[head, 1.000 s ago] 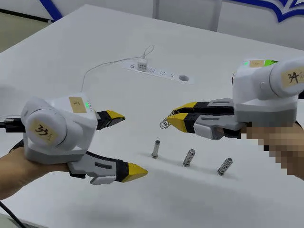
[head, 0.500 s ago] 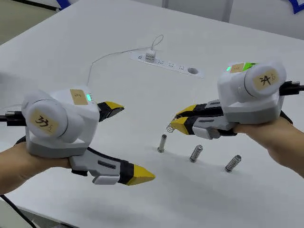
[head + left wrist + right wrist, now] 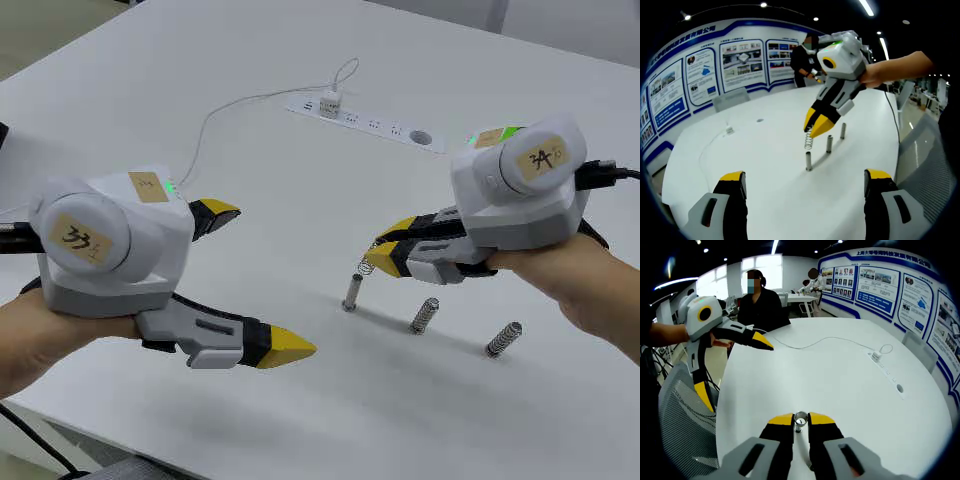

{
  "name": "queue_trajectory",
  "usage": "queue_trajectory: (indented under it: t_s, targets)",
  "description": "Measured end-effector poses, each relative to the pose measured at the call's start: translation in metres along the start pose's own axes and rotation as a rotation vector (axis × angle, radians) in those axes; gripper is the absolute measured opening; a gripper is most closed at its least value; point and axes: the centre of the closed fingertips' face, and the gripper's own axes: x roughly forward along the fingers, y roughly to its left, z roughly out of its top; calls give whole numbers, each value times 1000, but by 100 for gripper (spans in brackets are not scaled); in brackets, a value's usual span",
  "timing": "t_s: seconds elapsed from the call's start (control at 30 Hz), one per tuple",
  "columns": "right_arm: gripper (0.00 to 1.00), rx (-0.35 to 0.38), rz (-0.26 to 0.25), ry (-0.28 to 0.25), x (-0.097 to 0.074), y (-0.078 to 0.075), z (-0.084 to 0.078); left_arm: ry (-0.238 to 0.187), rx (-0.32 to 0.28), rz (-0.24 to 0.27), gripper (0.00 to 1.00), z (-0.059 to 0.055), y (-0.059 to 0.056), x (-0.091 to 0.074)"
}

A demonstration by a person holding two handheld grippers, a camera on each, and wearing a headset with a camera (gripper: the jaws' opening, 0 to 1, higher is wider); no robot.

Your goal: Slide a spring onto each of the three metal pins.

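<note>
The right gripper (image 3: 378,258) has yellow-tipped dark jaws on a white plastic body. The jaws are pinched together on the upper end of a thin wire coil spring (image 3: 368,267). The spring's long axis runs close to upright, leaning a little (in the right gripper view it shows end-on, a small bright ring between the tips). Its free end hangs just above the top of the bare pin (image 3: 352,292), a smooth metal cylinder standing upright on the matte white table (image 3: 250,60).

To the right of that pin, in a row, stand a second pin (image 3: 425,315) and a third pin (image 3: 504,339), each already sleeved in a coil.

The left gripper (image 3: 268,278) hovers to the left of the row, well apart from it, with its jaws spread wide and nothing between them. Farther back on the table lies a flat white power strip (image 3: 370,122).
</note>
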Motion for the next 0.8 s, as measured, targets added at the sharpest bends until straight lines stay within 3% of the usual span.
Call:
queue_trajectory:
  t_s: [0.6,0.8]
  targets:
    - [11,-20,20,83,20,7,-15,-20,3,-13,100,6,-3,5]
    - [11,-24,30,119,31,6,-24,-9,7,-17,99,3,-4,6]
